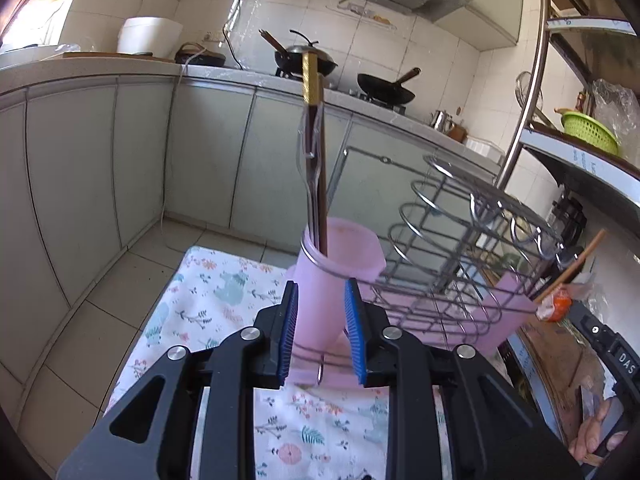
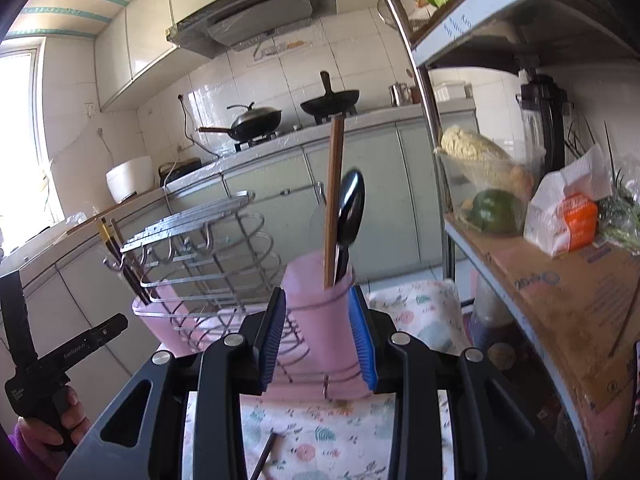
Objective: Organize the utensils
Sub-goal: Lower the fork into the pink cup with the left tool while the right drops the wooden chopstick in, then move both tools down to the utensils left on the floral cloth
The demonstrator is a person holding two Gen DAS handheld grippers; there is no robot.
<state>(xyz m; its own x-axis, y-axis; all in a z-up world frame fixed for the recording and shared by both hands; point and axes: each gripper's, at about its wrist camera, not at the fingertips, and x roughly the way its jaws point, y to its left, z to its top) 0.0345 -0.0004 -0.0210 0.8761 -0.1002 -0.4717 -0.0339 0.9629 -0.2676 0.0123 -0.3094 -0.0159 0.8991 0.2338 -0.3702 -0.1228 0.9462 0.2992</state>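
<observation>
Sorting looks partly done: 2 pink cups sit in wire rings at either end of the dish rack [image 2: 200, 248]. The left gripper [image 1: 322, 332] and right gripper [image 2: 318, 336] each straddle a cup, jaws spread, holding nothing. I judge the next move is lifting the loose chopstick [image 2: 266, 456] from the floral cloth [image 2: 320, 440], bottom center.

Counts: left cup [image 1: 340, 256], 2 chopsticks plus 1 fork; right cup [image 2: 316, 280], 1 chopstick, 1 spoon.

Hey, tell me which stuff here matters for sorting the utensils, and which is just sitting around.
For the job: wire rack, pink cups, chopsticks, spoon, loose chopstick on the cloth.

Just lying about: woks, rice cooker, green basket, kettle, orange packet.
</observation>
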